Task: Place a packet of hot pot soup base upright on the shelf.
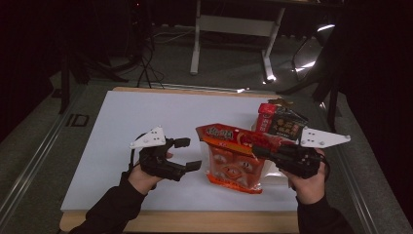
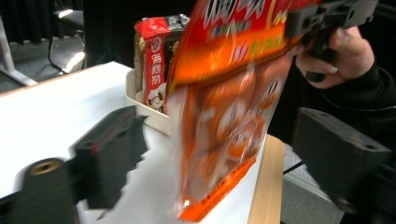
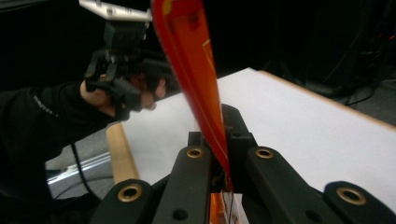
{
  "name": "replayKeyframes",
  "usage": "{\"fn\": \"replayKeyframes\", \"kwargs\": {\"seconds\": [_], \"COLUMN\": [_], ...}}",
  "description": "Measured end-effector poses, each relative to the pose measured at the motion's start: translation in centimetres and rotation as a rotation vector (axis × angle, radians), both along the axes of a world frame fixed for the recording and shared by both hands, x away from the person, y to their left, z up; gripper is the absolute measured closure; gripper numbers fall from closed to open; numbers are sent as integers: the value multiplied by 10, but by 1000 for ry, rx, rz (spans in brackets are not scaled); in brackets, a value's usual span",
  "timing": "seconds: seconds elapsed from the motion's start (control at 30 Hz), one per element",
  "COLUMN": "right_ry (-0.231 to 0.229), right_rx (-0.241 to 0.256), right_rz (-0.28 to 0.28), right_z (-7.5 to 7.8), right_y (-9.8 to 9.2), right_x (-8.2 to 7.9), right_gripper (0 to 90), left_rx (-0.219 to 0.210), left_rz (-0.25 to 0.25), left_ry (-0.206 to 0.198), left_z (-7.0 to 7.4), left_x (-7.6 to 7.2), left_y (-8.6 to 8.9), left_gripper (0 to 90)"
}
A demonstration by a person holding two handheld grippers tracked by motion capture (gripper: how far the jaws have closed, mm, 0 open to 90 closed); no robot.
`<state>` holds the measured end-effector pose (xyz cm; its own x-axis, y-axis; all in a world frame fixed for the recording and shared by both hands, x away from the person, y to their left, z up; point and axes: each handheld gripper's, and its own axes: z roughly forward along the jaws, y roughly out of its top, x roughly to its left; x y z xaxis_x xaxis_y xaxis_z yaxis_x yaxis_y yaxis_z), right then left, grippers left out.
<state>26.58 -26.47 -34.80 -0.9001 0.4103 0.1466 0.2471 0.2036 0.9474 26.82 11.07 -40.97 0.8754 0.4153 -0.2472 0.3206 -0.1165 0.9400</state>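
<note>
An orange snack bag (image 1: 232,163) hangs upright over the white board, held by its top edge in my right gripper (image 1: 254,146), which is shut on it. In the right gripper view the bag's edge (image 3: 192,60) rises thin from between the closed jaws (image 3: 215,142). My left gripper (image 1: 188,154) stands open just left of the bag, apart from it. In the left gripper view the bag (image 2: 224,116) hangs ahead between the two spread jaws (image 2: 224,161), with the right gripper (image 2: 327,18) pinching its top.
A shallow white tray (image 1: 272,170) lies behind the bag at the right, with a red and black packet (image 1: 280,122) standing in it. A white board (image 1: 146,117) covers the wooden table (image 1: 195,222). A desk frame and cables stand on the floor beyond.
</note>
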Motion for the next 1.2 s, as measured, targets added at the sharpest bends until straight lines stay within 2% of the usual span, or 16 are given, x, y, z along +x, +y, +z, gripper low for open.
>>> {"fn": "replayKeyframes", "kwargs": {"seconds": [0.07, 0.2, 0.23, 0.4, 0.47, 0.6, 0.73, 0.9, 1.03, 1.2], "right_ry": [-7, -35, -40, -71, -81, -73, -65, -34, -15, 15], "right_rx": [16, 29, 29, 39, 40, 41, 40, 52, 45, 44], "right_rz": [-13, -53, -63, -121, -145, -182, -221, -253, -271, -290], "right_z": [7, 20, 24, 39, 43, 48, 45, 36, 28, 15], "right_y": [-5, -17, -20, -37, -44, -58, -70, -84, -92, -100], "right_x": [1, 3, 4, 10, 13, 22, 28, 32, 33, 35], "right_gripper": [900, 900, 900, 900, 900, 900, 900, 900, 900, 900], "left_rx": [-11, 9, 15, -5, 7, 30, 50, 71, 65, 72], "left_rz": [15, 34, 57, 94, 103, 126, 150, 170, 192, 222], "left_ry": [0, 3, 0, 33, 50, 35, 18, 51, 74, 70], "left_z": [-3, -7, -8, -16, -20, -27, -34, -50, -60, -69], "left_x": [-1, -3, -3, -3, -3, -7, -14, -19, -22, -27], "left_y": [1, 3, 4, 16, 20, 26, 32, 43, 52, 60], "left_gripper": [130, 19, 19, 13, 9, 10, 10, 10, 10, 10]}}
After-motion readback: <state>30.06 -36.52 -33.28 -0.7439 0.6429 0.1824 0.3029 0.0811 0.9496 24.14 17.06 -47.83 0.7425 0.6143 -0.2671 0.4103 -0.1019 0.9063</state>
